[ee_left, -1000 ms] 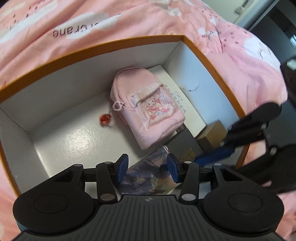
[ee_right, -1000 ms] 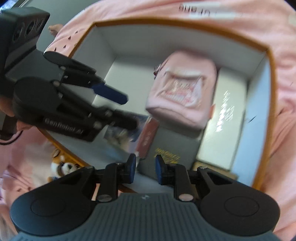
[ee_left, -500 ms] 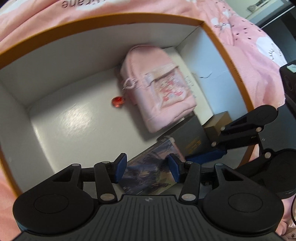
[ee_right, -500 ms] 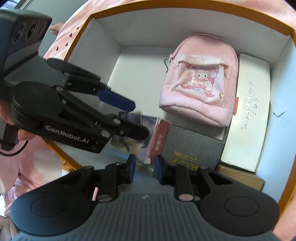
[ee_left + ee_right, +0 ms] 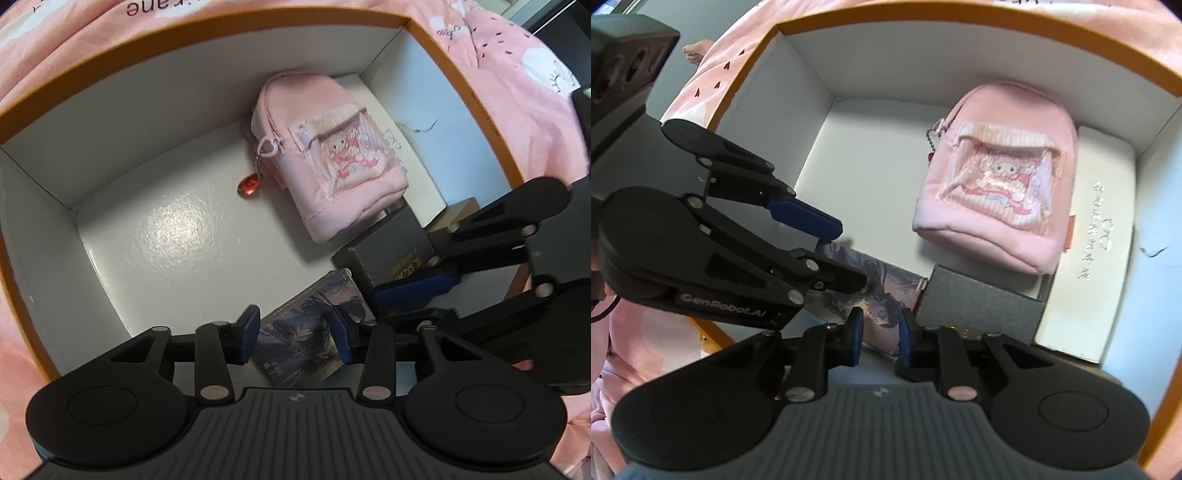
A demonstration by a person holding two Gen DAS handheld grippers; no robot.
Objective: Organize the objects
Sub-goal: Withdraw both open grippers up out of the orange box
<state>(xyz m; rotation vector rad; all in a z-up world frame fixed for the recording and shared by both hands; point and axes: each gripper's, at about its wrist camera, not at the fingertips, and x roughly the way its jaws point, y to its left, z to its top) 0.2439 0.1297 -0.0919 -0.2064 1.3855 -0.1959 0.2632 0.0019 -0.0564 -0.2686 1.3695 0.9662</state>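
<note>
A: Closing in, the left gripper (image 5: pixel 295 338) has just been squeezing its jaws around the picture box (image 5: pixel 306 332). I cannot tell if the pads press it yet.

B: And the right gripper (image 5: pixel 879 338)?

A: Nearly shut, holding nothing, just over the dark box (image 5: pixel 979 306).

B: Where is the picture box?

A: Near edge of the big white box (image 5: pixel 110 122), left of the dark one.

B: Looks light, stiff and smooth. Grab its two long sides.

Box (image 5: pixel 207 92): cardboard, white inside with a slight pebbled sheen on the floor, orange rim. Backpack pouch (image 5: pixel 328 155) is soft pink cloth with a glossy red bead charm (image 5: pixel 250 184); dark box (image 5: pixel 979 306) looks matt and textured, illustrated box (image 5: pixel 303 332) glossy print. Bedding (image 5: pixel 517 74) is pink cloth.
</note>
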